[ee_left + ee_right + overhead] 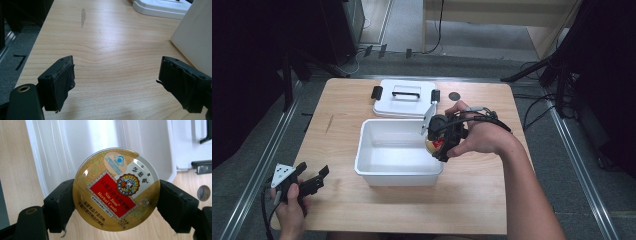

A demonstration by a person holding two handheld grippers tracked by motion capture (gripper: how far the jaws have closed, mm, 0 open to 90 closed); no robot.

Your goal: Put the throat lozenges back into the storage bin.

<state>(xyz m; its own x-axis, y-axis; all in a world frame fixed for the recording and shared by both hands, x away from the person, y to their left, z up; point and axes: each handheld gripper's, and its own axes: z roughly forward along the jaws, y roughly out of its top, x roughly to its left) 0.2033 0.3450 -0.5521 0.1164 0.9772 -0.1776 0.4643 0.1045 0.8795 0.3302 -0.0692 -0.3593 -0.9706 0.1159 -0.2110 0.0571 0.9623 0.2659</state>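
Your left gripper rests at the table's near left corner, jaws spread wide with nothing between them; bare wood lies ahead of it, and the white bin's outer wall stands off to its right. Your right gripper clamps the round candy tin by its rim, held over the bin's right edge. Beyond those jaws is the bin's open hollow, and past it lies the lid.

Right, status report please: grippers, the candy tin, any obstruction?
Right gripper shut on candy tin, over white bin rim. Left gripper open, idle. Nothing blocking.
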